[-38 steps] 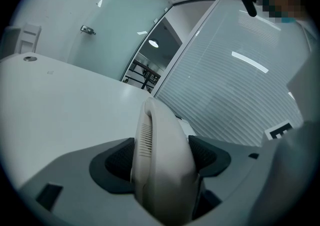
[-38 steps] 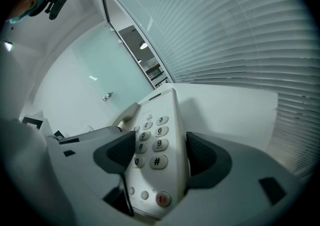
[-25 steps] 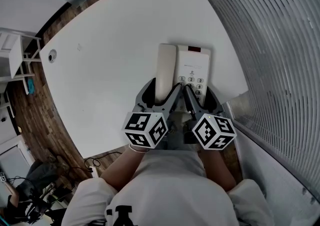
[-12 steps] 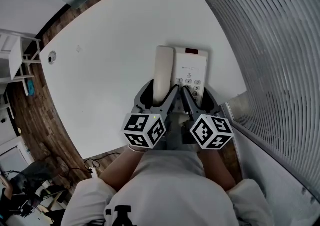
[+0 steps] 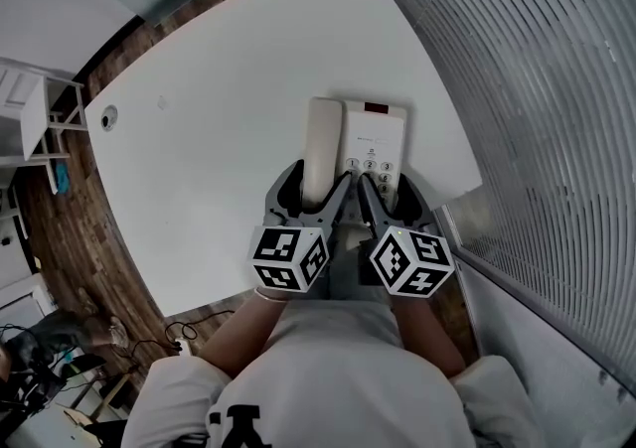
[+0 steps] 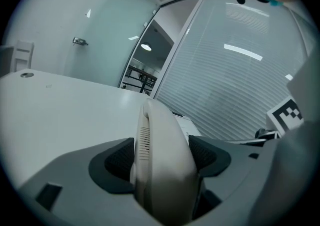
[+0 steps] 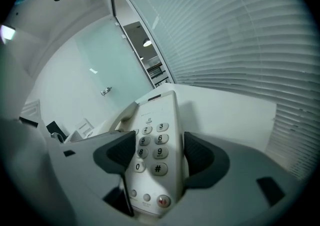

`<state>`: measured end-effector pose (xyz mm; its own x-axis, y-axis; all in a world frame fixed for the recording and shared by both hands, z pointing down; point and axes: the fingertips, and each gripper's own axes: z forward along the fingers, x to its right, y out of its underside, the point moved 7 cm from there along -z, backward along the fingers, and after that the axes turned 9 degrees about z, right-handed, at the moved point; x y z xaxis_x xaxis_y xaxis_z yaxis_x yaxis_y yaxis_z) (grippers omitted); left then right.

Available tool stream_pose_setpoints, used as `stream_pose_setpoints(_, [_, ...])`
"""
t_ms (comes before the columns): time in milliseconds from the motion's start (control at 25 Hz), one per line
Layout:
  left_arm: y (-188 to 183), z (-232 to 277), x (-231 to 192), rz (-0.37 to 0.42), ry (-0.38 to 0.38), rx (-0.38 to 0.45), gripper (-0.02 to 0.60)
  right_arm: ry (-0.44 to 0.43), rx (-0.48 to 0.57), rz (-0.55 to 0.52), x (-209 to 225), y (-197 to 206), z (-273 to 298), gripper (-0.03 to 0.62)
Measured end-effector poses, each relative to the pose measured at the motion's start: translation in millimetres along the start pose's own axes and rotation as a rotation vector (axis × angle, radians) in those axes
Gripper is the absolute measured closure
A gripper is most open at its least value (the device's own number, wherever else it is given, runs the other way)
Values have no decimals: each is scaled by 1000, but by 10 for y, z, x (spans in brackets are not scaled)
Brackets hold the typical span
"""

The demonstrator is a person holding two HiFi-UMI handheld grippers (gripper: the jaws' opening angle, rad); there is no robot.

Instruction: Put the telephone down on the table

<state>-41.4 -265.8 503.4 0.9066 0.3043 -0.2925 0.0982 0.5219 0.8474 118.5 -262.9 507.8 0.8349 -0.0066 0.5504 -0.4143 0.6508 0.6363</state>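
A cream desk telephone is gripped from its near end by both grippers, over the white table [image 5: 219,118] near its right side. My left gripper [image 5: 316,190] is shut on the handset [image 5: 323,138], which lies in its cradle on the phone's left. In the left gripper view the handset [image 6: 161,145] fills the gap between the dark pads [image 6: 116,162]. My right gripper [image 5: 388,190] is shut on the keypad base [image 5: 378,133]; the right gripper view shows the number keys [image 7: 152,142] between its pads [image 7: 199,154]. Whether the base touches the table is hidden.
A glass wall with horizontal blinds [image 5: 537,88] runs close along the table's right edge. A round cable hole [image 5: 109,118] sits at the table's left corner. Wood floor [image 5: 60,227], a white rack [image 5: 40,118] and cables [image 5: 189,322] lie to the left.
Both grippers and the telephone have shifted a little forward, away from the person, with both grips kept.
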Motion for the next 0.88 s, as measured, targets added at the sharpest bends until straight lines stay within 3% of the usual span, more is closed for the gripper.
stream_pose_setpoints(160, [-81, -63, 27, 70, -29, 45, 252, -8, 53, -20, -43, -116, -71, 273])
stream_pose_setpoints(400, [-362, -158, 104, 79, -37, 138, 253, -47, 126, -53, -173, -325, -187, 276])
stream_pose_setpoints(520, [-523, -220, 155, 87, -30, 189, 260, -70, 166, -75, -264, -427, -253, 310])
stream_pose_setpoints(760, [-896, -428, 299, 108, -13, 286, 357, -110, 240, -107, -501, -652, -456, 357])
stream_pose_setpoints(880, [-1014, -522, 354, 114, -19, 343, 472, -137, 282, -124, -591, -751, -553, 387])
